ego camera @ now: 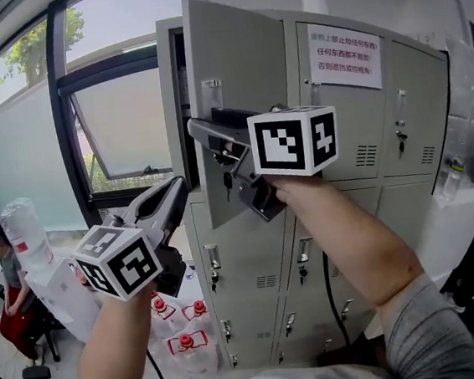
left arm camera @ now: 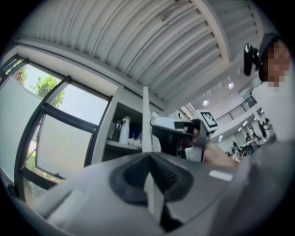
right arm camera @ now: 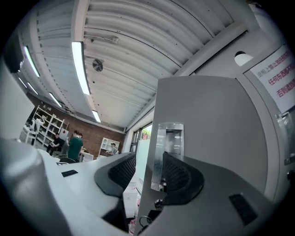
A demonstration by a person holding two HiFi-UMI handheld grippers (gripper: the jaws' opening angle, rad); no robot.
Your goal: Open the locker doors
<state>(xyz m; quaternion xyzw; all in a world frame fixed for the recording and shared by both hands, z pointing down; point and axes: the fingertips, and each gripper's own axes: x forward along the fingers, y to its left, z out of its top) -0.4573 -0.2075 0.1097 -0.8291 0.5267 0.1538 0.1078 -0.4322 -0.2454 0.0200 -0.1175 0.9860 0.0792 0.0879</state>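
Our right tool [right arm camera: 148, 173] has its jaws apart around the free edge of the upper left locker door [ego camera: 236, 58], which stands half open. Our left tool [left arm camera: 150, 177] is closed on nothing, lower and apart from the lockers [ego camera: 370, 170]

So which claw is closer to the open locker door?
Right. The right claw straddles the edge of the open door; the left claw hangs lower, to its left, apart from it.

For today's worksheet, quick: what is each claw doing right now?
Left claw: closed, empty.
Right claw: open, straddling the locker door edge.
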